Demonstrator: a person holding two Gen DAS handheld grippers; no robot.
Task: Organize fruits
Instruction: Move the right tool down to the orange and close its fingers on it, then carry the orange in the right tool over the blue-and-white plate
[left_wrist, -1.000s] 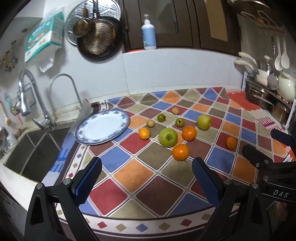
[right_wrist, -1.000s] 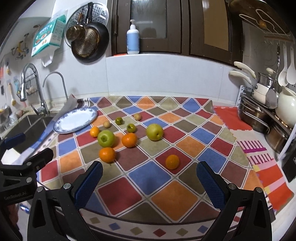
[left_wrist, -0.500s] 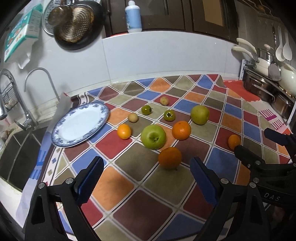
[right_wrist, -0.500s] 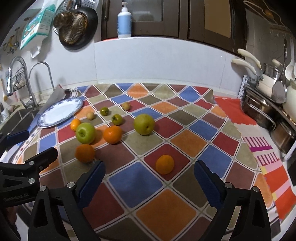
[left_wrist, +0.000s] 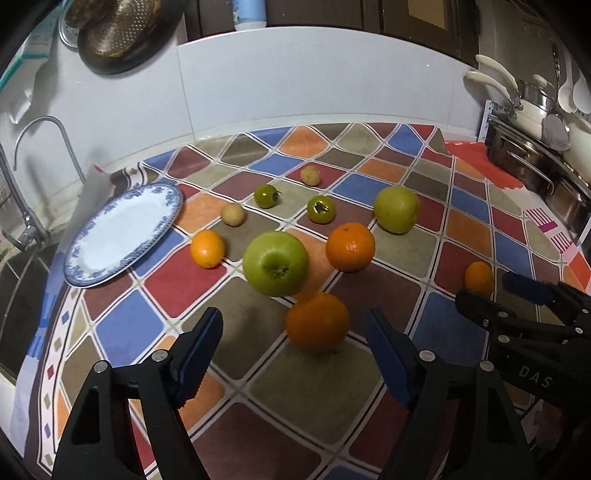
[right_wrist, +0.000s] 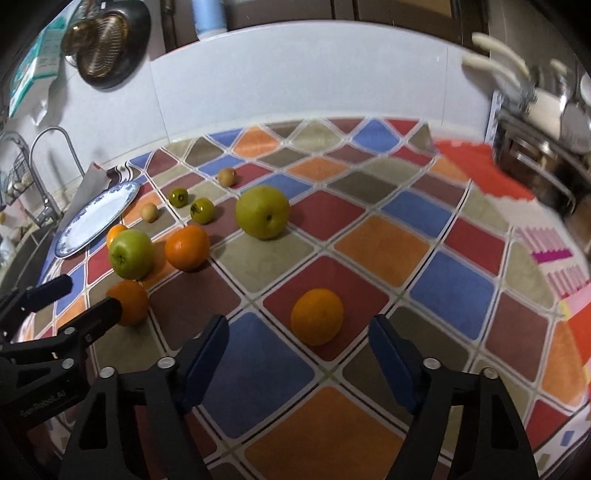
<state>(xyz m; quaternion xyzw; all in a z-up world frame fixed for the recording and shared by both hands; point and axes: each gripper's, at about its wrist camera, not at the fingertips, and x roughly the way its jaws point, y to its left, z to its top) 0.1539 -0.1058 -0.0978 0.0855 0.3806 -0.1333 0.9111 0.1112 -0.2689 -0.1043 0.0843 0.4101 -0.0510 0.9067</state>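
Fruits lie loose on a checked cloth. In the left wrist view, my open, empty left gripper (left_wrist: 295, 343) hovers just short of an orange (left_wrist: 317, 320). Behind it lie a green apple (left_wrist: 275, 263), another orange (left_wrist: 350, 246), a small orange (left_wrist: 207, 248) and a yellow-green apple (left_wrist: 396, 209). A blue-rimmed white plate (left_wrist: 122, 230) sits empty at the left. In the right wrist view, my open, empty right gripper (right_wrist: 299, 350) faces a small orange (right_wrist: 317, 316). The left gripper's fingers (right_wrist: 96, 317) show there too, beside the near orange (right_wrist: 129, 302).
Two small green fruits (left_wrist: 266, 195) (left_wrist: 321, 209) and two small tan fruits (left_wrist: 233, 214) (left_wrist: 310, 175) lie behind the apples. A sink with a tap (left_wrist: 40, 155) is at the left. Steel pots and utensils (left_wrist: 535, 147) stand at the right. A white wall is behind.
Both grippers have moved forward and lower toward the fruits: the left toward the near orange, the right toward the small orange. No fruit has moved.
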